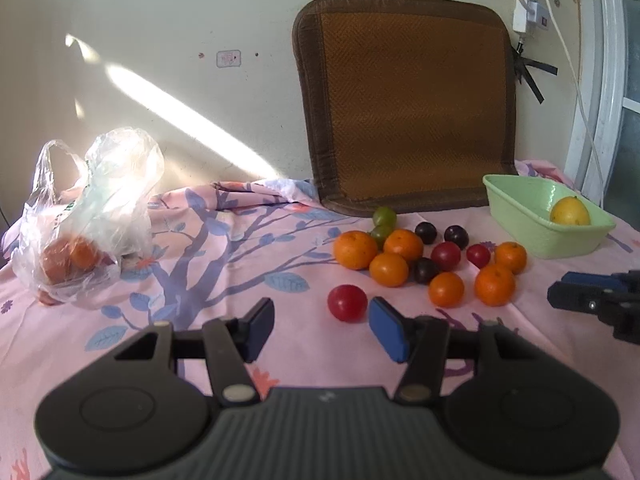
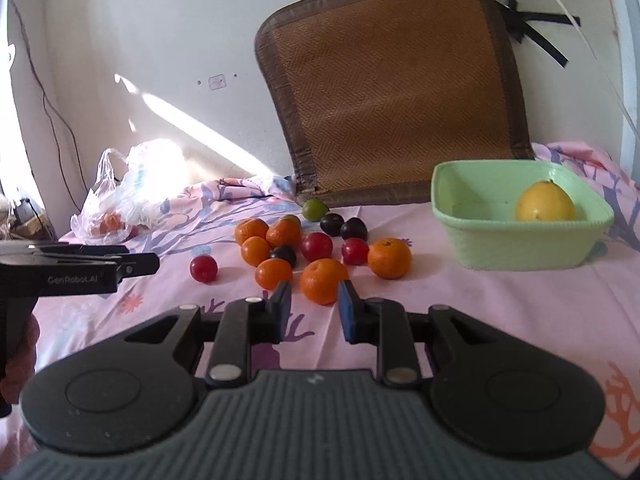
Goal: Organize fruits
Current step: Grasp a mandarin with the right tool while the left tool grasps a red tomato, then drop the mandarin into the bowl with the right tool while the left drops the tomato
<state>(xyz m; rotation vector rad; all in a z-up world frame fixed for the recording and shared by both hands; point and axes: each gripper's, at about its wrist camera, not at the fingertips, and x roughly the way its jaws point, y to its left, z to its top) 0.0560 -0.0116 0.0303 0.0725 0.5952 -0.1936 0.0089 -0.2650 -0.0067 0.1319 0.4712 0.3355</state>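
Jaws open on both grippers; round glossy oranges (image 2: 322,280) w/ plums (image 1: 347,303) clustered.

Your left gripper (image 1: 322,330) hovers with jaws spread wide; your right gripper (image 2: 315,308) likewise parted, nothing held.

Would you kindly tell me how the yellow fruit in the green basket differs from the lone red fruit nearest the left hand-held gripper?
The yellow fruit is lemon-coloured, while the lone red fruit is deep red. The yellow fruit sits inside the green basket; the red fruit lies on the pink cloth, apart from the pile. The yellow fruit also looks clearly larger. Both are roundish, whole and held by neither gripper.
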